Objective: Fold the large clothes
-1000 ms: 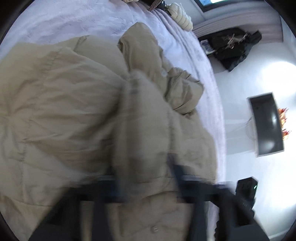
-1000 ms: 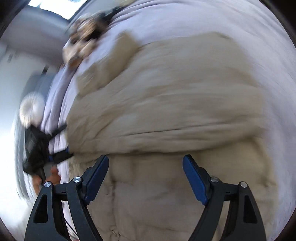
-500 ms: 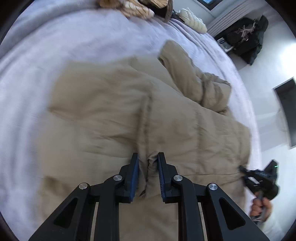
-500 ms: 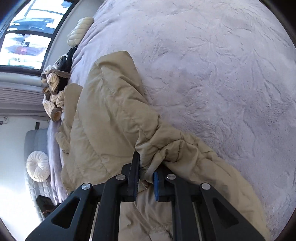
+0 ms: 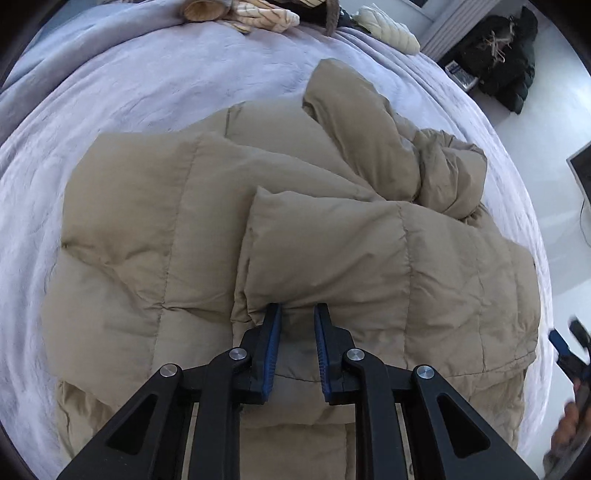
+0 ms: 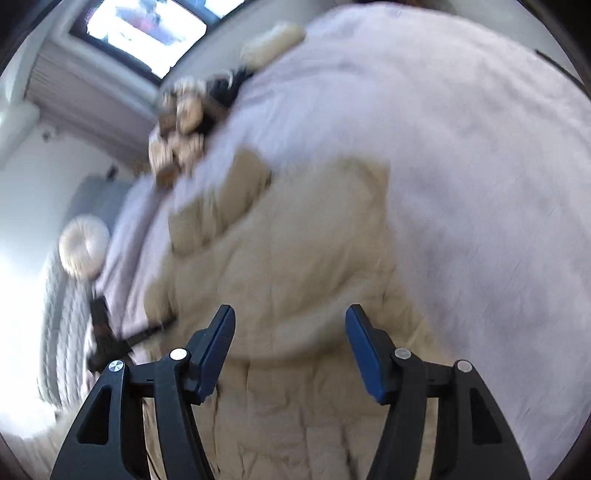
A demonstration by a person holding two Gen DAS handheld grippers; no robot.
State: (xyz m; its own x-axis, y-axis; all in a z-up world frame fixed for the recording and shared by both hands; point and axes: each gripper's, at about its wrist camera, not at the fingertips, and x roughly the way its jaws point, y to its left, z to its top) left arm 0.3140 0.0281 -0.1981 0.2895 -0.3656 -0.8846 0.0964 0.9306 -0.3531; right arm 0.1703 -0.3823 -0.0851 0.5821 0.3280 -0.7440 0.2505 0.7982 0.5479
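Surface: lavender bedspread (image 5: pixel 155 96) across the whole bed, jacket lying on it toward the near edge.
Jacket: tan quilted puffer jacket (image 5: pixel 177 229), spread mostly flat; one panel folded over on top near the middle, its puffed corner raised.
Sleeve: sleeve (image 5: pixel 365 133) bunched and crumpled toward the bed's right edge in the left wrist view, resting on the jacket body.
Left gripper: left gripper (image 5: pixel 297 314) angled down at the folded panel's near edge. Fingers close together, a narrow gap between the blue pads; one tip touches the fold. Fabric sits just past the tips, but whether any is pinched is hard to tell, probably not.
Right gripper: right gripper (image 6: pixel 290 314) over the jacket, jaws well apart and just been opening, nothing between them. View is motion-blurred.
Far edge of bed: cream knitted items (image 5: pixel 258 14) and a pale pillow (image 5: pixel 391 26) piled along the head end.
Off the bed: dark clothes heap (image 5: pixel 506 62) on the floor past the far right corner; round white cushion (image 6: pixel 85 245) beside the bed in the right wrist view.
Window: bright window (image 6: pixel 147 26) above the head end.
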